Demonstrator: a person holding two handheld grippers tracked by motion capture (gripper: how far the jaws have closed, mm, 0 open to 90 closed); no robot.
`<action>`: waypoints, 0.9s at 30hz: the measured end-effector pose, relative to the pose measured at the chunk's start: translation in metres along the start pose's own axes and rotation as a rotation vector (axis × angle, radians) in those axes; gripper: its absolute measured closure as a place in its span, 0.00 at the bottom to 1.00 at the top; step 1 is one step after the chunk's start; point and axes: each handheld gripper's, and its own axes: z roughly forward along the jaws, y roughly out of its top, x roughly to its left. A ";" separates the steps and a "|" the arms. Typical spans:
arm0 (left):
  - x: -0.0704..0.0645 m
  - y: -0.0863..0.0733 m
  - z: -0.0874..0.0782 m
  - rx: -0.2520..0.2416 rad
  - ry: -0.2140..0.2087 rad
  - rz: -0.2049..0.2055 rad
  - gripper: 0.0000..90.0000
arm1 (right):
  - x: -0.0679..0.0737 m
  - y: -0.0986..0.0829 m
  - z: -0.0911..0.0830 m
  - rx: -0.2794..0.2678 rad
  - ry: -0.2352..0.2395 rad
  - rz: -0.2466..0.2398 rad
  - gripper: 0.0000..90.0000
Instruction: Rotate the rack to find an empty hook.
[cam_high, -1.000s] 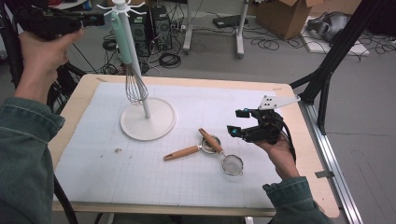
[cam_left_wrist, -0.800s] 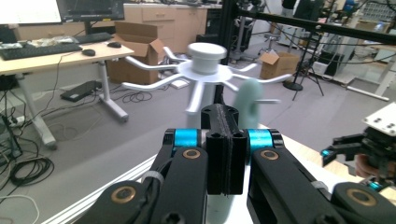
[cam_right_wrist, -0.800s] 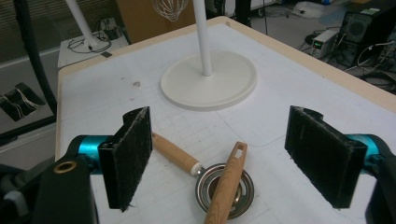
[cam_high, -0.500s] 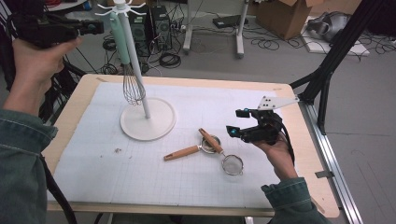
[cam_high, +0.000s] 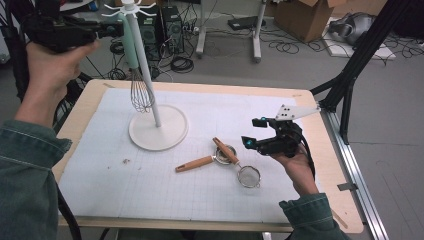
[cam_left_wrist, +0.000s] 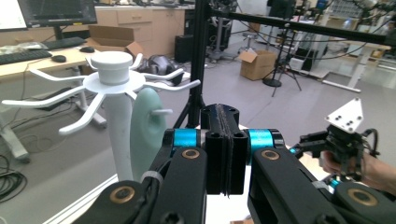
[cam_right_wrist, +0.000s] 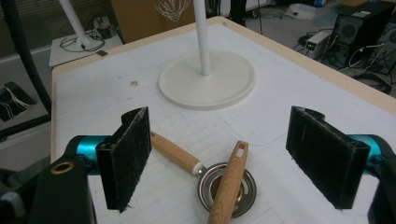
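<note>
A white hook stand (cam_high: 150, 95) rises from its round base (cam_high: 172, 135) on the table. A whisk (cam_high: 141, 92) with a mint-green handle (cam_left_wrist: 147, 128) hangs from one of its hooks. My left gripper (cam_high: 117, 28) is held high, beside the top of that handle; its jaws (cam_left_wrist: 226, 140) are shut with nothing between them. My right gripper (cam_high: 251, 132) hovers open just right of two wooden-handled utensils. These are a small metal cup (cam_right_wrist: 240, 196) and a mesh strainer (cam_high: 248, 176) whose handle (cam_right_wrist: 229, 184) lies across the cup. The cup lies between and below the open pads.
A white grid mat (cam_high: 100, 175) covers most of the wooden table (cam_high: 325, 165). A black frame post (cam_high: 350, 85) stands off the right edge. Cables, computer towers and cardboard boxes sit on the floor behind the table.
My left hand has dropped a little and the shut gripper has shifted right, closer to the whisk handle. The right gripper has stayed open over the utensils.
</note>
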 end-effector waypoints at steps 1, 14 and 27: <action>0.000 0.000 0.002 0.002 0.001 -0.002 0.99 | 0.000 0.000 0.000 0.002 0.002 0.002 0.24; 0.011 0.000 0.010 -0.004 0.062 -0.036 0.99 | -0.002 -0.002 -0.004 -0.007 0.007 0.007 0.24; 0.012 0.000 0.001 0.007 0.076 -0.018 0.96 | -0.002 -0.002 -0.001 -0.005 0.004 0.005 0.24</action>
